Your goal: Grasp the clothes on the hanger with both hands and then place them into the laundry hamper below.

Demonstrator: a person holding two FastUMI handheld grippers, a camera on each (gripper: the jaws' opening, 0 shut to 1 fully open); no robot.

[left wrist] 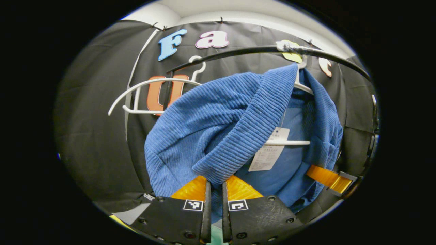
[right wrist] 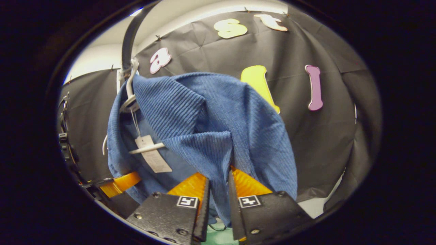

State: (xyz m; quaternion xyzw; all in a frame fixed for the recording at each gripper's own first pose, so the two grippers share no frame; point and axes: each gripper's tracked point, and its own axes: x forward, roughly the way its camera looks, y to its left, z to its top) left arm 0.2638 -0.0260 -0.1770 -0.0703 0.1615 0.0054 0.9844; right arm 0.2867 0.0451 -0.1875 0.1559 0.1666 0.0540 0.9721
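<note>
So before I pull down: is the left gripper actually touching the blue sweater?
Touching. In the left gripper view the left gripper has both orange fingers pressed on a fold of the blue sweater hanging between them.

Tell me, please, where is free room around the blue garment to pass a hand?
Free room lies left of the blue sweater, beneath the empty white hanger, before the black cloth. It is crowded at the collar, where the left gripper, the right gripper, the paper tag and the sweater's own hanger meet.

The blue sweater [left wrist: 218, 126] hides most of its white hanger [left wrist: 287, 142] and both hand-held grippers' fingertips.
</note>
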